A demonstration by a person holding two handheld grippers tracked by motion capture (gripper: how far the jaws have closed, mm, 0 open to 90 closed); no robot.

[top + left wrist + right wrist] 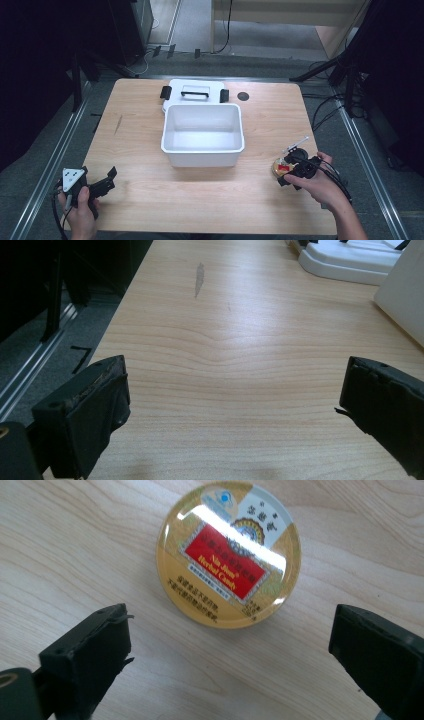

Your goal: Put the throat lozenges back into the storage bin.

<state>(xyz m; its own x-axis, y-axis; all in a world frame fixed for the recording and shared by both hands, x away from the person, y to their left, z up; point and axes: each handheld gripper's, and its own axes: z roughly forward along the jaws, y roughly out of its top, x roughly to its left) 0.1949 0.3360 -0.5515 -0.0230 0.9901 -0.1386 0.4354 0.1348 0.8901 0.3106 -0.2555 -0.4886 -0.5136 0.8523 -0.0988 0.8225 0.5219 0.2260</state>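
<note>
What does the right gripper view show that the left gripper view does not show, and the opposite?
Right gripper view: a round yellow candy tin with a red label, lying on the table beyond the open right gripper. Left gripper view: the white lid, a wall of the white bin, a grey mark on the wood, and the floor. Both: light wooden tabletop and two black jaws set wide apart.

round yellow tin (229,555), red label reading "nin jiom herbal candy", smaller chinese print too small to read
</note>
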